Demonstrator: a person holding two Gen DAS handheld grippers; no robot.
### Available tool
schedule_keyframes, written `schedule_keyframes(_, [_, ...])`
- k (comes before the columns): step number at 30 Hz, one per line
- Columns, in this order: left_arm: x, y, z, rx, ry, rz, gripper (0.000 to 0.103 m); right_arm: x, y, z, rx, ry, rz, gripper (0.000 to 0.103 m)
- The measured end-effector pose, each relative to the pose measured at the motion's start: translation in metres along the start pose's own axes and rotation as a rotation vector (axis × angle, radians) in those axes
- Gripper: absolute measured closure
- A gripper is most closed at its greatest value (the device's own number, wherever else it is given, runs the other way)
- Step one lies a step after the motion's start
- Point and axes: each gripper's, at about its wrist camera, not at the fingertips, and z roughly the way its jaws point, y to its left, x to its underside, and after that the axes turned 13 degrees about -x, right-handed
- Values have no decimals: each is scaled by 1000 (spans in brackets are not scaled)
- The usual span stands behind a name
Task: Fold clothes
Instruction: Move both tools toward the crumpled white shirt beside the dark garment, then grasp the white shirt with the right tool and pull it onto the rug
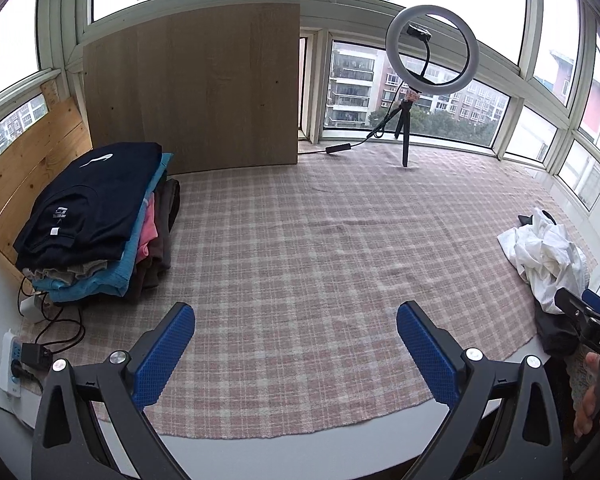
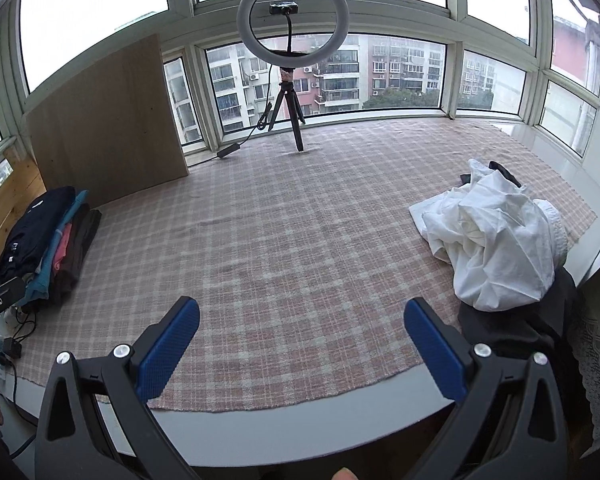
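A stack of folded clothes (image 1: 96, 220), a dark navy shirt on top with blue, pink and brown ones below, stands at the left of the pink checked cloth (image 1: 300, 260); it also shows in the right wrist view (image 2: 44, 240). A crumpled white garment (image 2: 496, 240) lies at the right on a dark garment (image 2: 520, 320), and shows in the left wrist view (image 1: 548, 256). My left gripper (image 1: 296, 320) is open and empty over the cloth's front. My right gripper (image 2: 302, 320) is open and empty, left of the white garment.
A ring light on a tripod (image 2: 292, 60) stands at the back by the windows, its cable on the cloth. A wooden board (image 1: 192, 88) leans at the back left. A power strip with plugs and wires (image 1: 16, 364) lies at the front left.
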Motion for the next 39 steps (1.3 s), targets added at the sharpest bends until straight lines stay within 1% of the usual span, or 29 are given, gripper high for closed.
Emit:
schedule_keyframes(2, [-8, -8, 5, 2, -29, 26, 2, -2, -12, 0, 20, -7, 31, 0])
schedule_keyframes(4, [-15, -15, 11, 39, -50, 36, 2, -2, -25, -1, 47, -19, 69, 0])
schedule_keyframes(5, [-18, -18, 15, 63, -47, 36, 2, -1, -33, -1, 59, -26, 91, 0])
schedule_keyframes(8, [-26, -32, 32, 125, -7, 65, 2, 3, -57, -4, 95, -43, 163, 0])
schedule_keyframes(11, [-31, -53, 49, 157, 35, 140, 2, 10, -80, -9, 124, -61, 238, 0])
schedule_keyframes(14, [-34, -75, 59, 183, 33, 202, 2, 22, -102, -18, 151, -82, 309, 0])
schedule_keyframes(16, [-37, -92, 63, 196, 32, 238, 2, 29, -115, -27, 192, -87, 345, 0])
schedule_keyframes(18, [-41, -108, 69, 218, 48, 268, 2, 34, -127, -36, 247, -96, 363, 0])
schedule_keyframes(21, [-46, -128, 73, 260, 55, 285, 2, 38, -144, -51, 320, -96, 378, 0])
schedule_keyframes(23, [-49, -140, 74, 288, 54, 297, 2, 39, -155, -60, 354, -101, 385, 0])
schedule_keyframes(25, [-52, -153, 74, 311, 53, 313, 2, 38, -170, -66, 360, -104, 396, 0])
schedule_keyframes(27, [-55, -167, 74, 314, 51, 315, 1, 36, -186, -69, 365, -100, 403, 0])
schedule_keyframes(30, [-63, -185, 73, 329, 62, 300, 1, 28, -212, -66, 370, -80, 399, 0])
schedule_keyframes(32, [-69, -199, 72, 337, 68, 286, 1, 21, -231, -58, 357, -72, 385, 0])
schedule_keyframes(34, [-76, -214, 67, 320, 60, 280, 1, 11, -252, -47, 331, -60, 369, 0])
schedule_keyframes(39, [-98, -255, 56, 238, 32, 270, 1, -11, -305, -4, 229, 9, 345, 0])
